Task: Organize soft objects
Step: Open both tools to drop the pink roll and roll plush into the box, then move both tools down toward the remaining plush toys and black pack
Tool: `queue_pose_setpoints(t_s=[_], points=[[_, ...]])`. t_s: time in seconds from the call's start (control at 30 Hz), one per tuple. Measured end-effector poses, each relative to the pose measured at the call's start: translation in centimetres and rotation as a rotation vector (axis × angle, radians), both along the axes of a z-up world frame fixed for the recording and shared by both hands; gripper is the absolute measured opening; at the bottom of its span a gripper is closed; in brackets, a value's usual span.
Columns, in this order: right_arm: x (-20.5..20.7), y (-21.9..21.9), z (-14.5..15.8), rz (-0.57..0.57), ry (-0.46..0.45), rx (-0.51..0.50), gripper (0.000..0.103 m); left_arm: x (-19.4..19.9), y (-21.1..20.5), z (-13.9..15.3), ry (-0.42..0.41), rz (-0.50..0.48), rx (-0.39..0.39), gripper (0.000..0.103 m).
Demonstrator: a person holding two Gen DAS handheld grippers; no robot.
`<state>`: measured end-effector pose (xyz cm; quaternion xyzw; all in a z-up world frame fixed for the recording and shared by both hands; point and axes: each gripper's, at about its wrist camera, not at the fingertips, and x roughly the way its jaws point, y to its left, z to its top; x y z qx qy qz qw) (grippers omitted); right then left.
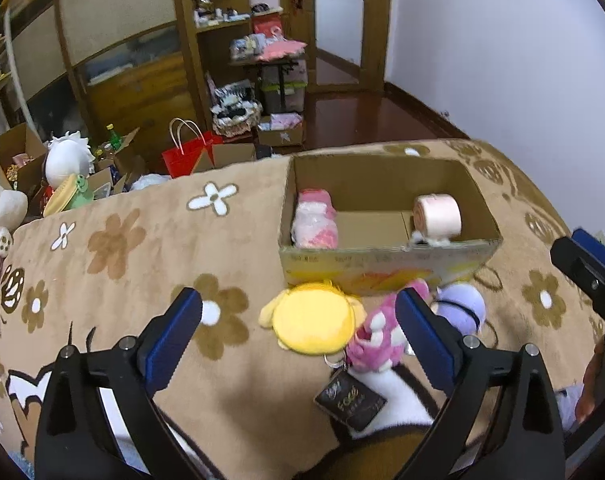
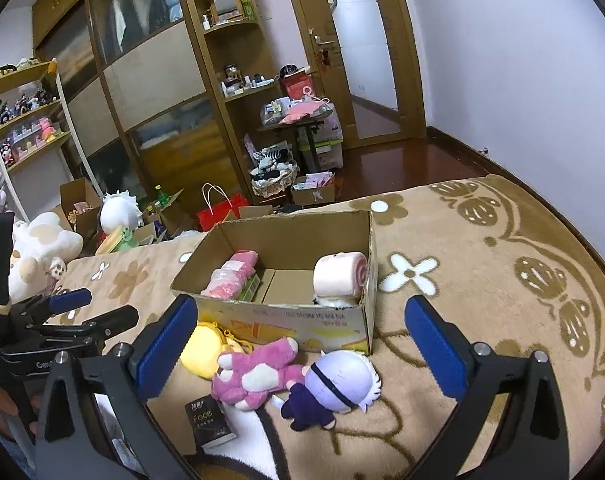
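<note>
Cardboard box (image 2: 286,316) on the flowery blanket (image 2: 462,280) already holds a pink bundle (image 2: 232,274) and a rolled pink towel (image 2: 340,276). I think three soft toys are left: yellow (image 1: 312,318), pink (image 2: 258,372) and purple (image 2: 334,384), lying just before the box. Left gripper (image 1: 298,332) and right gripper (image 2: 302,348) both have jaws wide open and empty. What lies under the towel is hidden

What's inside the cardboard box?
The cardboard box holds a pink bundle on the left and a rolled pink towel on the right. Something white under the roll is mostly hidden by the box wall.
</note>
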<state>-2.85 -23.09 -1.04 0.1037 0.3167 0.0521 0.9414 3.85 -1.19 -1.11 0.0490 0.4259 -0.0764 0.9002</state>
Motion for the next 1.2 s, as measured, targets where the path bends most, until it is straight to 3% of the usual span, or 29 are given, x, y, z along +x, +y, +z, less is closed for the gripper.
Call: queue_pose_setpoints(t_s=[0.47, 0.73, 1.2], points=[[-0.9, -0.5, -1.4, 0.008, 0.123, 0.056, 0.103, -1.8, -1.1, -1.8, 0.111, -0.039, 0.079, 0.096], [0.2, -1.1, -3.4, -0.006, 0.196, 0.072, 0.103, -1.5, -2.2, -5.0, 0.219, -0.065, 0.138, 0.096], [2.5, -0.8, -7.5, -0.009, 0.321, 0.071, 0.103, -0.3, -3.7, -9.3, 0.339, -0.098, 0.211, 0.096]])
